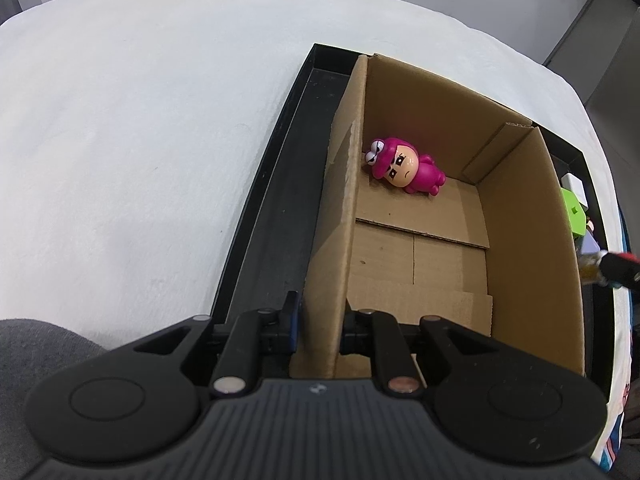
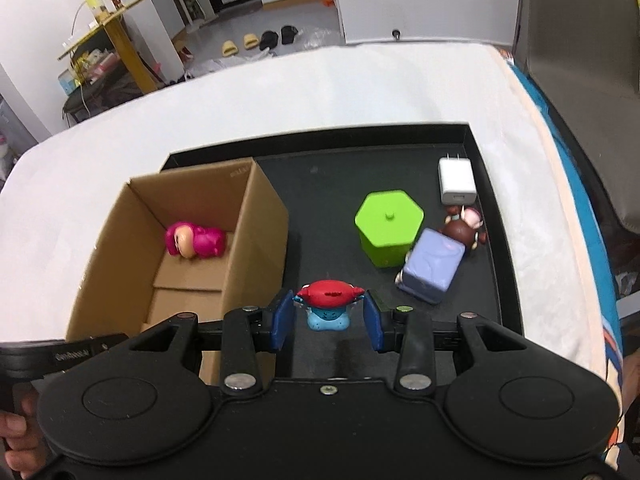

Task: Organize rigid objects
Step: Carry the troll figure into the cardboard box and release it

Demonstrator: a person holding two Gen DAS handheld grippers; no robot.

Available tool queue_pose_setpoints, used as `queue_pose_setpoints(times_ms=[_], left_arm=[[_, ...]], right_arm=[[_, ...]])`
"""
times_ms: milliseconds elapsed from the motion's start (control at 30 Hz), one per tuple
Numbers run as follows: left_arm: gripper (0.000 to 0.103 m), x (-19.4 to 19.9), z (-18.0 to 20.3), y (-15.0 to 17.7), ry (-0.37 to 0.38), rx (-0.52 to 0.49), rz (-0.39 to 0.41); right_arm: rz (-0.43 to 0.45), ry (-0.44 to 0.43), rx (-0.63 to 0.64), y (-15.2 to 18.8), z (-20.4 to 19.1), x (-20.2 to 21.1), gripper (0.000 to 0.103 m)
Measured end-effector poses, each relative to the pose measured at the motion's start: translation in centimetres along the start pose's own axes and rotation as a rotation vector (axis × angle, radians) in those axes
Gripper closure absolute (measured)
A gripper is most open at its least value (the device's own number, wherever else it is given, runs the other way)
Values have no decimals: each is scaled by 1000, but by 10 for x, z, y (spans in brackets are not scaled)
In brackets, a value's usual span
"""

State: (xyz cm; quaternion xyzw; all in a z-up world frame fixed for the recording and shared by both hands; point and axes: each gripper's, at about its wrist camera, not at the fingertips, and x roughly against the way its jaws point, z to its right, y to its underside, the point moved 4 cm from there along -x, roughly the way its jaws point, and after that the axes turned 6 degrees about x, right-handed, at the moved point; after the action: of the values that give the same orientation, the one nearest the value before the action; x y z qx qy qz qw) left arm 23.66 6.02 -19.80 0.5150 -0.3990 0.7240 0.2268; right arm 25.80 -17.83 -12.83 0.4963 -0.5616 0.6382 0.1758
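Observation:
A cardboard box (image 1: 520,216) (image 2: 260,216) stands in the left part of a black tray (image 1: 276,184) (image 2: 320,184). A pink figurine (image 1: 404,168) (image 2: 194,240) lies inside the box. My left gripper (image 1: 318,324) is shut on the box's left wall. My right gripper (image 2: 328,316) holds a red and blue figurine (image 2: 328,304) between its blue pads, above the tray floor just right of the box.
In the tray's right part stand a green hexagonal container (image 2: 388,228) (image 1: 574,216), a white charger (image 2: 456,182), a lavender block (image 2: 434,266) and a brown-haired figurine (image 2: 466,228). The tray sits on a white cloth-covered table (image 2: 280,96).

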Motion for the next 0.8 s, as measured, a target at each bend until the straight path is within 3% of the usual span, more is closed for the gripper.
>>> queue_pose_setpoints(times_ms=[367,800], left_arm=[[87,1,2,1,-9,-9,0],[87,-1,-3,1,12,-6,-9]], right_arm=[[112,-52,22,-28,-21,26,65],[139,-182,-18,-45,-34,8,65]])
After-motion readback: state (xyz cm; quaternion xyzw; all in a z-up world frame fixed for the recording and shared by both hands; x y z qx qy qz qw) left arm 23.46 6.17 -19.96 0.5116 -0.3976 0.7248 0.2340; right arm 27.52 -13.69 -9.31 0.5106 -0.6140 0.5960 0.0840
